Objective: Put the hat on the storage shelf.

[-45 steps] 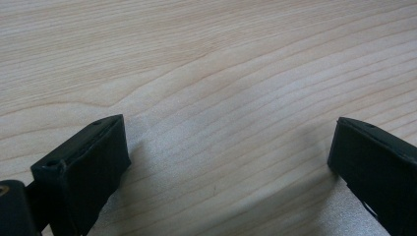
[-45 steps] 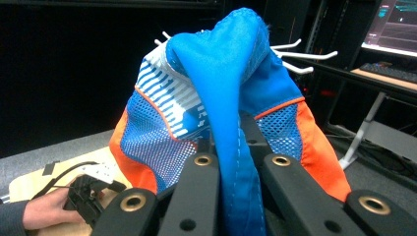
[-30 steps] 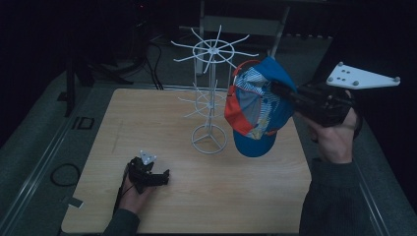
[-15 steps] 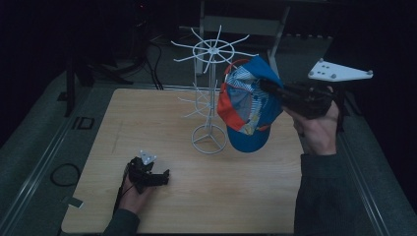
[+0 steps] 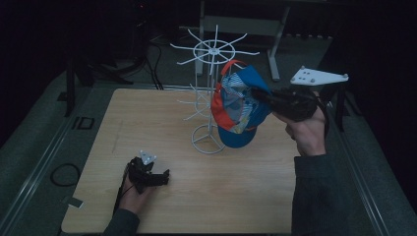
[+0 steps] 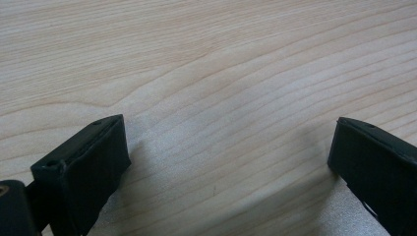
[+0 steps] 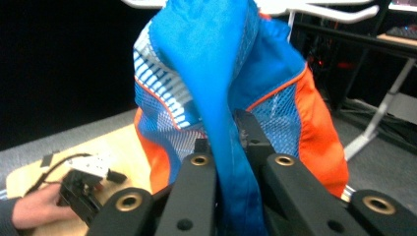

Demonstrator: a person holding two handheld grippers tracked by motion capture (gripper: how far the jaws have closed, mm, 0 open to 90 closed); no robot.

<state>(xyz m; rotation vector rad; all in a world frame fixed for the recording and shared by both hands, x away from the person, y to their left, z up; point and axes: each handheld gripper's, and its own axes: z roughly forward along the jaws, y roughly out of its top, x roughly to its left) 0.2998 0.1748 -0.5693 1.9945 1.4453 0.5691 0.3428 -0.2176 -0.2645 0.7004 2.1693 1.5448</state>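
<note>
Dark floor and cables ring a pale wooden table (image 5: 147, 123), on which a white wire rack (image 5: 212, 98) stands near the middle of the far edge. At that rack, raised above the table's right half, the right gripper (image 5: 263, 98) holds a cap (image 5: 238, 105), its jaws pinched on a fold of blue fabric, which the right gripper view shows squeezed between the two black jaws; they have just eased open slightly, yet the cloth sits gripped. The step in hand looks like hanging the cap on the rack. Next, the cap's opening or back strap probably needs guiding over one of the wire arms before the jaws let go. It is a soft cap of blue panels, orange mesh and striped trim, hanging limp with its brim downward. Near the table's front left corner, the left gripper (image 5: 147, 173) rests on the wood, jaws spread wide with nothing between them.
</note>
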